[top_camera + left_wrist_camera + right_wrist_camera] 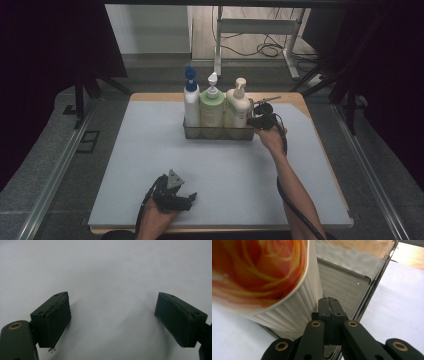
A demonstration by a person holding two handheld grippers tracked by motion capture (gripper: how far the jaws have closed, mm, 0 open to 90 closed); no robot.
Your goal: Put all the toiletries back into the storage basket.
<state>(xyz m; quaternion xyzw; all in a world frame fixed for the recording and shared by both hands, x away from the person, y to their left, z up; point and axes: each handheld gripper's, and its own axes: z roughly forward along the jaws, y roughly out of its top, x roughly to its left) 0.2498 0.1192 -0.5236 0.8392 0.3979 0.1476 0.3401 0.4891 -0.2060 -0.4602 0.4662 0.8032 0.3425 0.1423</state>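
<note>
Right claw (329, 305) closed on the tray's (218, 134) end wall; left claw (112, 320) open.

Three plastic pump bottles stand in a row: one white bottle with a blue pump head (191, 100), one pale green bottle with a white pump (212, 104), one cream bottle with a cream pump (237, 104); one metal rectangular tray (218, 132) carries them; one grey-topped table (150, 165); two black two-jaw tools, the left tool (190, 199) and the right tool (251, 121).

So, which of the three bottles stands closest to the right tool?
The cream bottle, at the right end of the metal tray; the right tool sits beside it.
</note>
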